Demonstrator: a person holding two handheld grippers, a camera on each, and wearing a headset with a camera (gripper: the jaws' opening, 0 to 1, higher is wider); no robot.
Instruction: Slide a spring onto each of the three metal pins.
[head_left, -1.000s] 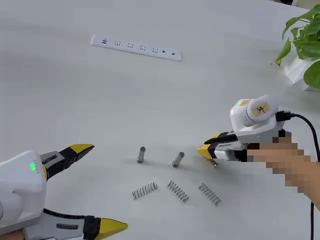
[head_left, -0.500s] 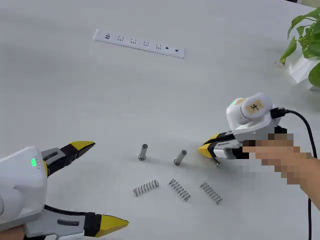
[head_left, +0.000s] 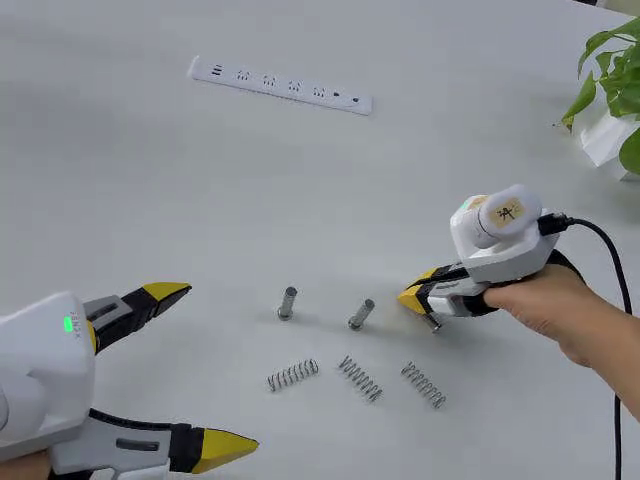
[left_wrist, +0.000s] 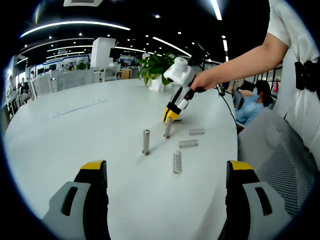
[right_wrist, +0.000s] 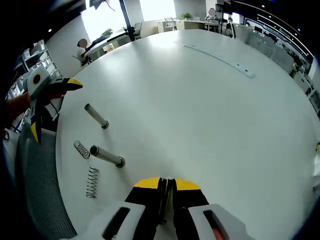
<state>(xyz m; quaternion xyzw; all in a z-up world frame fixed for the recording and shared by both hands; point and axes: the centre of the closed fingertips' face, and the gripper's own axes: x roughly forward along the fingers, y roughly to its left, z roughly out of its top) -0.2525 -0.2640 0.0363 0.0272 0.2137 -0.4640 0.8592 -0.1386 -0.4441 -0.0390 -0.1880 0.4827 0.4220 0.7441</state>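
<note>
In the head view a pin (head_left: 432, 323) is seen clamped in the right tool (head_left: 412, 299); the left tool (left_wrist: 167, 167) is held wide apart. Two pins (head_left: 288, 302) stand on the desk (head_left: 300, 200), with three springs (head_left: 292, 375) laid beside them.

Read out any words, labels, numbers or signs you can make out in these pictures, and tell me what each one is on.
No text here can be read with confidence.
Tan sticker on the right hand-held gripper: one dark handwritten mark, too blurred to read.
Small grey print on the left hand-held gripper: too small to read.
Power strip: markings too small to read.
</note>
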